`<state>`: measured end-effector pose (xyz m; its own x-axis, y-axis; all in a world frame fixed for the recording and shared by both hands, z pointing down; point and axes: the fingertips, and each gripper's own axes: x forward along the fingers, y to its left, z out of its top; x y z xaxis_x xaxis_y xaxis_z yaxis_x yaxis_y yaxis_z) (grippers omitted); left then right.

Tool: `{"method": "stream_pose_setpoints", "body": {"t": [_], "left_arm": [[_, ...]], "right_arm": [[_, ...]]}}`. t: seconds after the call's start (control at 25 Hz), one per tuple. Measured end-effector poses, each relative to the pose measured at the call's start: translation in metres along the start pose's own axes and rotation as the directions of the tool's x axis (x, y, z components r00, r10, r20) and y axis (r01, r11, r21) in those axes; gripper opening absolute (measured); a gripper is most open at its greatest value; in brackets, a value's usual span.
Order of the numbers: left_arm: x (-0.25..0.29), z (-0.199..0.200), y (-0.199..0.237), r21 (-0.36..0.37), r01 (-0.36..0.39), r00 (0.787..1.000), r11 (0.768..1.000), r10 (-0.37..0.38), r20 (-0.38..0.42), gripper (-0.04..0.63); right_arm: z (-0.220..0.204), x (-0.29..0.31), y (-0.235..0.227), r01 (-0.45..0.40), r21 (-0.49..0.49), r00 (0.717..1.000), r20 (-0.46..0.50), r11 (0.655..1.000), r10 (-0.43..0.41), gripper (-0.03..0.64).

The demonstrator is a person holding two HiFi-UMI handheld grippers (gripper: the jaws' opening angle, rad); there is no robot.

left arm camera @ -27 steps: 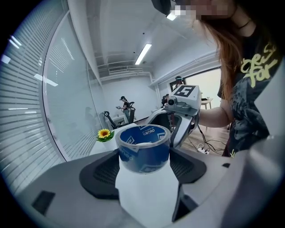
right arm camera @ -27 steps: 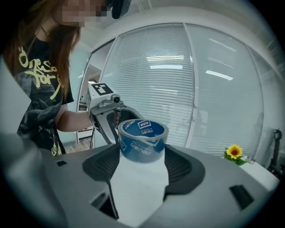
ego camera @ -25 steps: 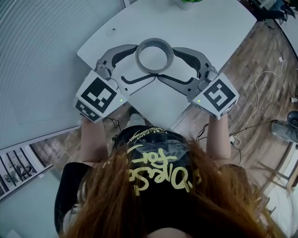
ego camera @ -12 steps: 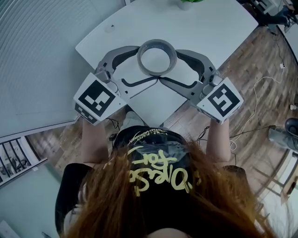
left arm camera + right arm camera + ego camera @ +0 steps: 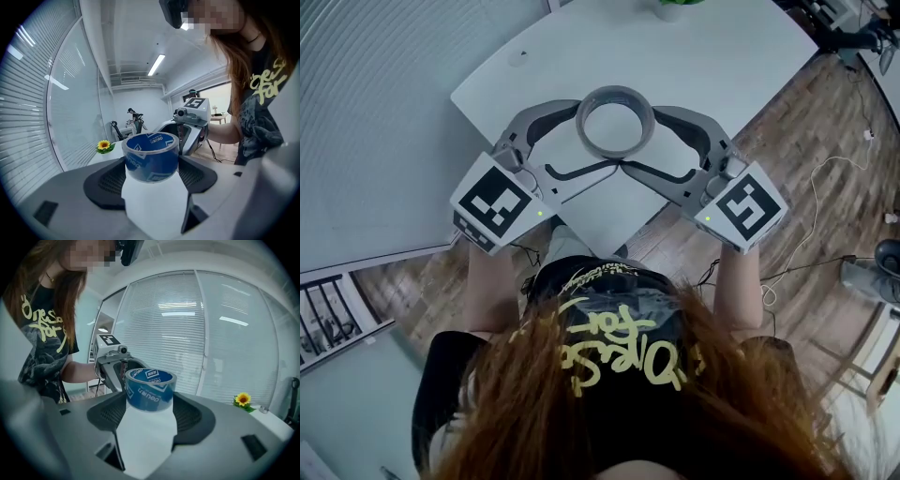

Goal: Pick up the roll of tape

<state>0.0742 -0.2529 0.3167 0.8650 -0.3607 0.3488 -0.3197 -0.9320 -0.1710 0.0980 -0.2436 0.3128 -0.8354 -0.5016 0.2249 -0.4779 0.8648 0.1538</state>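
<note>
Left gripper (image 5: 151, 163) and right gripper (image 5: 149, 397) jaws are both grasping the roll of tape (image 5: 616, 91). Uneven pulling risks it slipping out, dropping onto the bench (image 5: 722, 47)

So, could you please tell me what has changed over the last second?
Very little. The tape and both grippers, left and right, seem to have drifted slightly toward the person over the table. Nothing was taken hold of or let go: both pairs of jaws stay against the tape, in the same arrangement.
</note>
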Motion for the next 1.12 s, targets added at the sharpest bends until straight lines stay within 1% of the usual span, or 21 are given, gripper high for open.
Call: {"method": "stream_pose_setpoints", "body": {"t": [0.12, 0.36, 0.48, 0.6, 0.92, 1.12], "left_arm": [[0.001, 0.004, -0.007, 0.004, 0.0, 1.0, 1.0, 0.0, 0.003, 0.348], [0.005, 0.001, -0.007, -0.027, 0.025, 1.0, 0.999, -0.024, 0.02, 0.348], [0.003, 0.002, -0.004, -0.041, 0.035, 0.999, 0.999, -0.034, 0.035, 0.348], [0.003, 0.003, -0.006, -0.032, 0.029, 0.999, 0.999, -0.028, 0.034, 0.348], [-0.005, 0.01, -0.005, -0.029, 0.024, 0.999, 0.999, -0.023, 0.05, 0.348], [-0.011, 0.013, -0.016, -0.025, 0.017, 0.998, 1.0, -0.015, 0.055, 0.348]], "right_arm": [[0.001, -0.007, 0.003, 0.006, -0.009, 1.0, -0.011, 1.0, -0.006, 0.318], [-0.004, -0.008, 0.001, 0.01, 0.043, 0.999, -0.031, 0.999, -0.009, 0.316], [-0.002, -0.005, 0.001, 0.015, 0.035, 0.999, -0.038, 0.999, -0.013, 0.314], [-0.001, -0.007, 0.002, 0.023, 0.015, 0.998, -0.057, 1.0, -0.022, 0.313], [0.009, -0.007, 0.004, 0.021, 0.034, 0.999, -0.031, 0.999, -0.02, 0.311], [0.011, -0.013, 0.014, 0.019, 0.034, 1.0, -0.015, 0.999, -0.018, 0.31]]}}
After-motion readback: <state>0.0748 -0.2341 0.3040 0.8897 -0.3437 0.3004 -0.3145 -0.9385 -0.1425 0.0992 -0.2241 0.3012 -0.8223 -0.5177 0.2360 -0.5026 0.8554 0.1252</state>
